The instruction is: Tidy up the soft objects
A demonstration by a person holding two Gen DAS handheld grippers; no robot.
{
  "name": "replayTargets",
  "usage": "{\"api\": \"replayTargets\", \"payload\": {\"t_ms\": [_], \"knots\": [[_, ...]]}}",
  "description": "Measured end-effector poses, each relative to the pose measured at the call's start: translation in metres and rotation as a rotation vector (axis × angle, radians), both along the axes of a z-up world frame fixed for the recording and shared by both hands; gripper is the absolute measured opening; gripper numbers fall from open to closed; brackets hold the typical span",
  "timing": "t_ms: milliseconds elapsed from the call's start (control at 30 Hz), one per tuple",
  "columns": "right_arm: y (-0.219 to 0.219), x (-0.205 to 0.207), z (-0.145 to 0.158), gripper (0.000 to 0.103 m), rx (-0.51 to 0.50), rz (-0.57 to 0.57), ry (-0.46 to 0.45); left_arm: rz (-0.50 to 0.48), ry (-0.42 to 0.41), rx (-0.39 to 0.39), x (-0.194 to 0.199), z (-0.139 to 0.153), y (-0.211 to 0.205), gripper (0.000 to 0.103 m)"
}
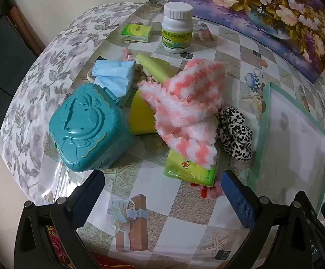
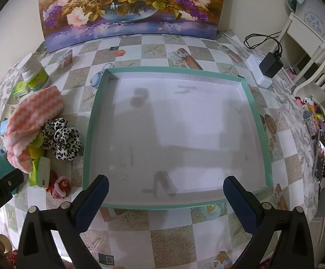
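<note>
- Pink-and-white fluffy cloth (image 1: 184,109) heaped on the pile at the surface's left, just beside the empty tray (image 2: 255,121); probably light, limp.
- Best pinched at a raised fold.
- Left tongs (image 1: 162,179) and right tongs (image 2: 165,183) both wide apart, holding nothing.

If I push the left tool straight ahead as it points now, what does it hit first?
Most likely the green tissue pack, which lies just beyond the open left tool, slightly right of centre, with the pink-and-white fuzzy cloth draped over its far end. The teal box sits off to the left. Depth is uncertain.
</note>
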State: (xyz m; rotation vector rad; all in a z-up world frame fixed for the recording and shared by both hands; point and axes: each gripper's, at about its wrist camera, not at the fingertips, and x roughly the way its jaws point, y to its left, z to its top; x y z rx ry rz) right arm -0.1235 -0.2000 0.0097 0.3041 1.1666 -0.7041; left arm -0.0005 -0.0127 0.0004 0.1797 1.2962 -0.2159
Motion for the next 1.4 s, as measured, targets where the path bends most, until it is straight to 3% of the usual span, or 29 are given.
{"api": "replayTargets", "payload": {"t_ms": [767, 900, 1100, 1200, 1400], "knots": [[-0.001, -0.001, 0.0, 0.103, 0.0, -0.002, 0.002, -0.019, -0.008, -0.012, -0.003, 0.005, -0.003, 0.103], [0.002, 0.003, 0.007, 0.103, -0.005, 0.0, -0.024, -0.038, -0.026, -0.056, -0.003, 0.018, -0.003, 0.103], [0.003, 0.007, 0.042, 0.103, -0.027, 0.038, -0.205, 0.02, -0.108, -0.127, 0.017, 0.049, 0.01, 0.103], [0.011, 0.023, 0.045, 0.103, -0.054, 0.067, -0.193, 0.072, -0.102, -0.168, 0.036, 0.054, 0.021, 0.103], [0.014, 0.056, 0.025, 0.103, 0.084, 0.138, -0.202, 0.117, -0.087, -0.216, 0.066, 0.051, 0.026, 0.103]]}}
